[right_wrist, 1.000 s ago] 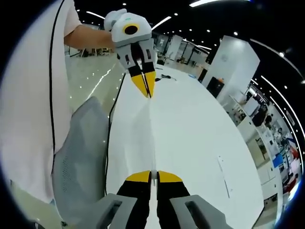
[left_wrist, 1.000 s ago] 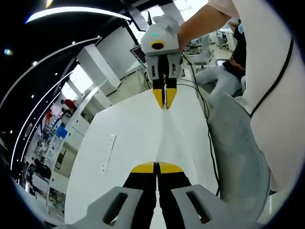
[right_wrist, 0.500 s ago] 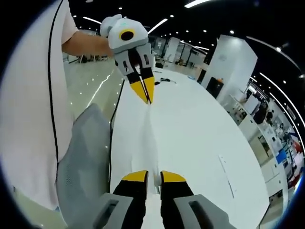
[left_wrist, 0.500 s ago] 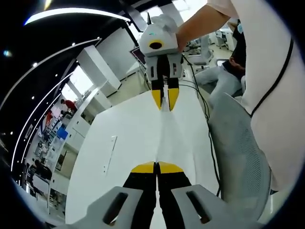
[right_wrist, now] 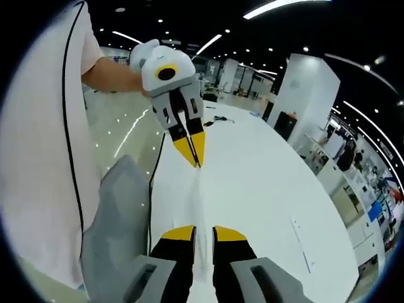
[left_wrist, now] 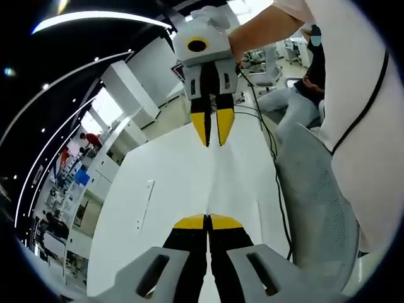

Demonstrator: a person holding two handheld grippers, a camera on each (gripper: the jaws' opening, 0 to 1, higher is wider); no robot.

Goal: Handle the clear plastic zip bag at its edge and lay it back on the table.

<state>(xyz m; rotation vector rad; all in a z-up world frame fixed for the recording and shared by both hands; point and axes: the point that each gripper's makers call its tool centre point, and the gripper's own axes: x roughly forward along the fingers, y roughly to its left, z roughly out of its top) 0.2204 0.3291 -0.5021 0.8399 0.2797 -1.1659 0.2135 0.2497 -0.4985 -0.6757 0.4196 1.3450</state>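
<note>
Since a second ago: right hand-held gripper (left_wrist: 212, 135) now parted, off the zip bag (left_wrist: 218, 183). Left hand-held gripper (left_wrist: 207, 222) clamped on its edge. Clear film barely discernible against white tabletop (left_wrist: 164, 189).

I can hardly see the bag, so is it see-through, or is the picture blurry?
Left gripper view: sharp; the clear bag blends into the white table. Right gripper view: also sharp; the bag shows as a faint streak; ceiling lights glare, and fisheye bends edges.

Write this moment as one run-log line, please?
left gripper: shut on zip bag edge | right gripper: open, bag edge between jaws | bag: stretched above white table | step: releasing
</note>
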